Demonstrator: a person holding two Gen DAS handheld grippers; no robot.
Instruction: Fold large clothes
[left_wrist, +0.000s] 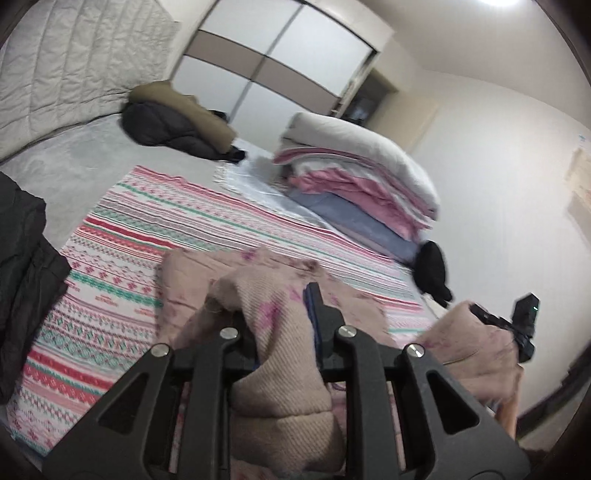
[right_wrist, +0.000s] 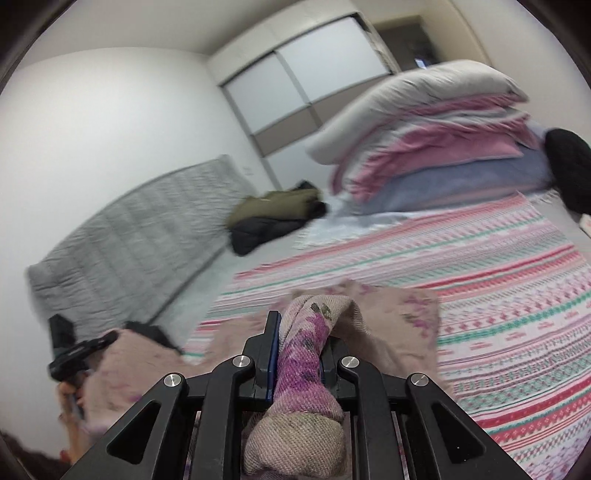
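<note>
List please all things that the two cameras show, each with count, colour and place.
sweater: 1, beige with purple flowers, held over the blanket
blanket: 1, striped pink, white and green, spread on the bed
bedding stack: 1, grey, pink and blue, far side of the bed
jackets: 1 heap, olive and black, by the headboard
headboard: 1, grey, quilted
wardrobe: 1, white doors, behind
left gripper: black, shut on sweater
right gripper: black, shut on sweater
</note>
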